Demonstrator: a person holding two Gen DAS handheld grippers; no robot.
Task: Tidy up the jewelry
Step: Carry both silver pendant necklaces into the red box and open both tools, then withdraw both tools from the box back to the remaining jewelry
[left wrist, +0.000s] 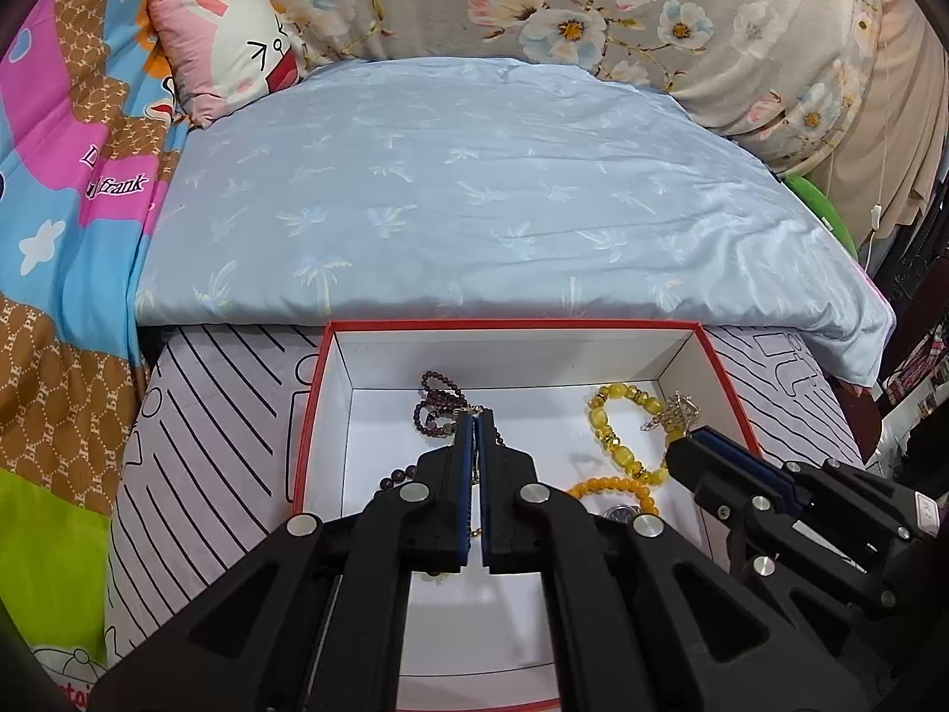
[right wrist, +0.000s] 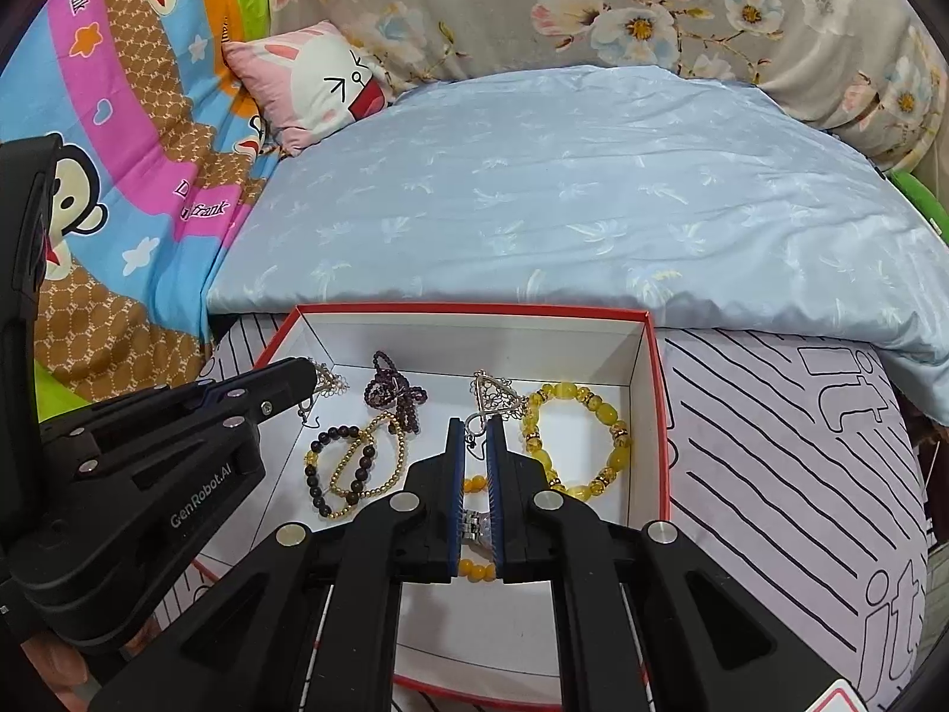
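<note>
Holding a silver earring each, both grippers hang over the box [right wrist: 649, 391] on the bed. The left gripper [left wrist: 474, 415] has its jaws shut on one earring [right wrist: 326, 381]. The right gripper [right wrist: 475, 424] pinches the hook of the other earring [right wrist: 495, 397]. Bead bracelets [right wrist: 572, 439] lie inside the box.

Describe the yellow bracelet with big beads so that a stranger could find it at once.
Look into the red-edged white box on the bed. The bracelet lies at the box's right side in the right wrist view, near the wall. Its chunky translucent yellow beads set it apart from the dark bead bracelet on the left and the small orange beads.
</note>
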